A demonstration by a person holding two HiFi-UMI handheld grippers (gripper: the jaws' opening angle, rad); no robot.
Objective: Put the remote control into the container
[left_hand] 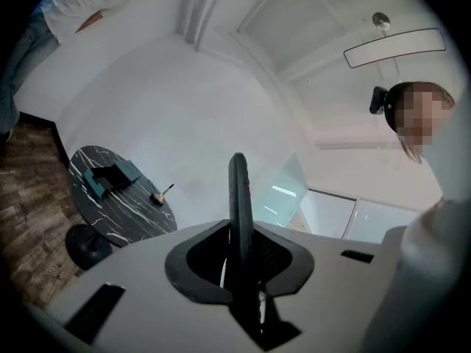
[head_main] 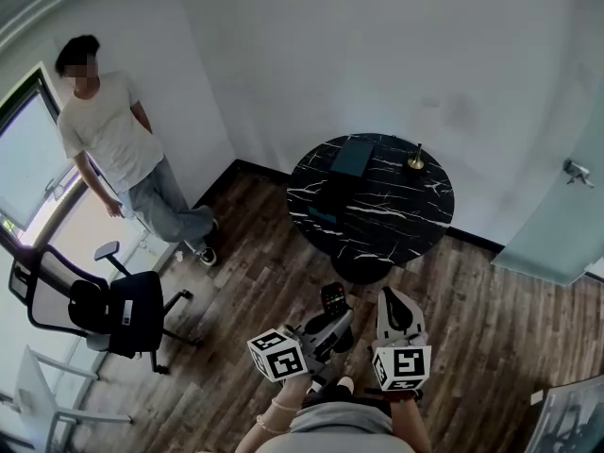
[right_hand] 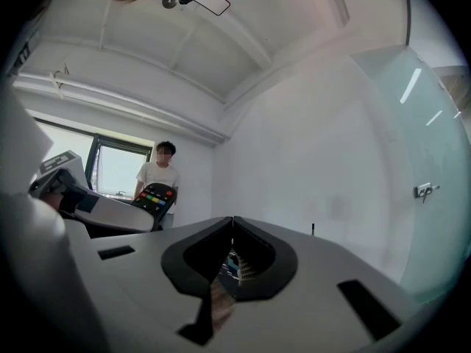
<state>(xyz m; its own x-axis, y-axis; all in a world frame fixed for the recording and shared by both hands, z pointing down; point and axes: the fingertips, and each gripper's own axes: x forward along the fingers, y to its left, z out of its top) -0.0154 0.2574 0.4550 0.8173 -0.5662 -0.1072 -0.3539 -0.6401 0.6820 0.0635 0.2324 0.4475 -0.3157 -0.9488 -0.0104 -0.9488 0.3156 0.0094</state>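
The left gripper [head_main: 327, 328] has its jaws clamped on the remote [head_main: 333, 298], which is held over the wooden floor [head_main: 245, 281], near of the round bench [head_main: 406, 215]. Just right of it, the right gripper [head_main: 396, 314] has its jaws together with nothing in them. The teal container [head_main: 351, 156] sits on the bench's far side, left of a small brass piece [head_main: 415, 161].

We look down on a round black marble table [head_main: 401, 217] on a wooden floor [head_main: 247, 274]. A small brass ornament [head_main: 415, 161] sits near the tabletop's far right edge. At left, a person [head_main: 111, 140] in a white T-shirt stands beside a window [head_main: 21, 163], with a black office chair [head_main: 118, 308] nearby. A frosted glass door [head_main: 557, 229] is at right.
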